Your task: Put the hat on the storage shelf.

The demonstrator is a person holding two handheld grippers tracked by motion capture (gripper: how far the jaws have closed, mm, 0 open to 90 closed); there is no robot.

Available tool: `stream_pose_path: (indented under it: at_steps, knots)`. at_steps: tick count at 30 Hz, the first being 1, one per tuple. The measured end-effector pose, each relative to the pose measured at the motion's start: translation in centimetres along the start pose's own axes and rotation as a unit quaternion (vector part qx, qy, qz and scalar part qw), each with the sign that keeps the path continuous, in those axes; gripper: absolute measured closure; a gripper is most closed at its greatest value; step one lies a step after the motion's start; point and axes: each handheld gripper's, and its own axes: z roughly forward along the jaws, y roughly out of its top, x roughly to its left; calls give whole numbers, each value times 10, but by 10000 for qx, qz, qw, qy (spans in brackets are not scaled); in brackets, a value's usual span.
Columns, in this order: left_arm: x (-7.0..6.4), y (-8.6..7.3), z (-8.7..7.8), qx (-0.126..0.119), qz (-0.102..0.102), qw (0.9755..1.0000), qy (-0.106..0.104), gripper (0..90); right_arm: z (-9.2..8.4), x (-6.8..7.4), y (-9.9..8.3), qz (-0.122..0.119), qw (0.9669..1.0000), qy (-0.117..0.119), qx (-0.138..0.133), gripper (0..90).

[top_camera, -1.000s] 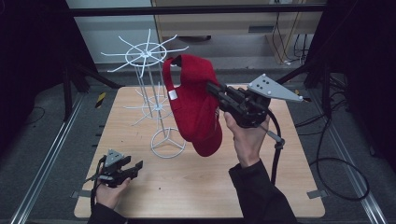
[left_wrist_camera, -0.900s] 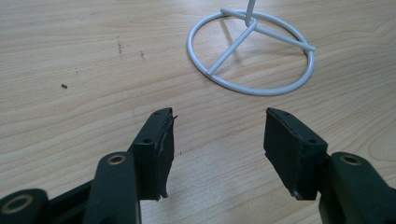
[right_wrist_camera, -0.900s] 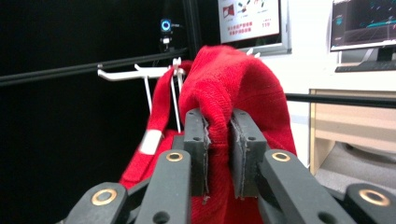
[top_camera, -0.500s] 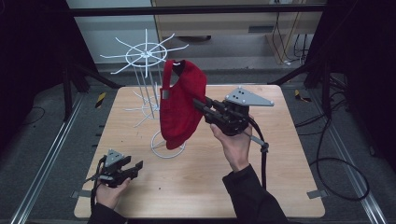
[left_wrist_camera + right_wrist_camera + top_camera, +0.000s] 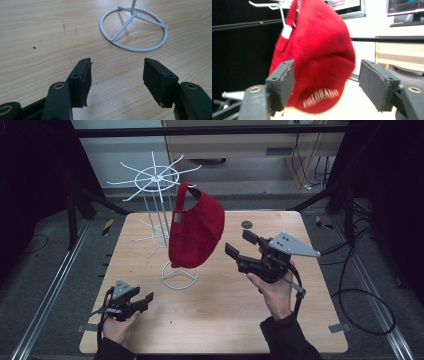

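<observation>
The red cap [image 5: 196,232] is seen hanging from a hook of the white wire rack [image 5: 159,182], clear of the right gripper [image 5: 241,245], whose jaws have just been opening and are now spread wide with nothing pressed between them; in the right gripper view the cap [image 5: 317,57] is framed just beyond them. The left gripper [image 5: 142,299] is held low over the wooden table [image 5: 215,320], jaws set wide apart and empty, near the rack's ring base [image 5: 133,28].
</observation>
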Motion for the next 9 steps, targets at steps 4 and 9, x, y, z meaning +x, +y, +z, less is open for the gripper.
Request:
stream_pose_path:
  at_steps: [4,9]
  knots:
    - [0,0,0,5,14,10000,-13,380,-12,-13,-30,-34,9992,-217,333,224]
    - [0,0,1,-19,32,10000,-50,364,-23,-35,-78,23,9950,-529,848,193]
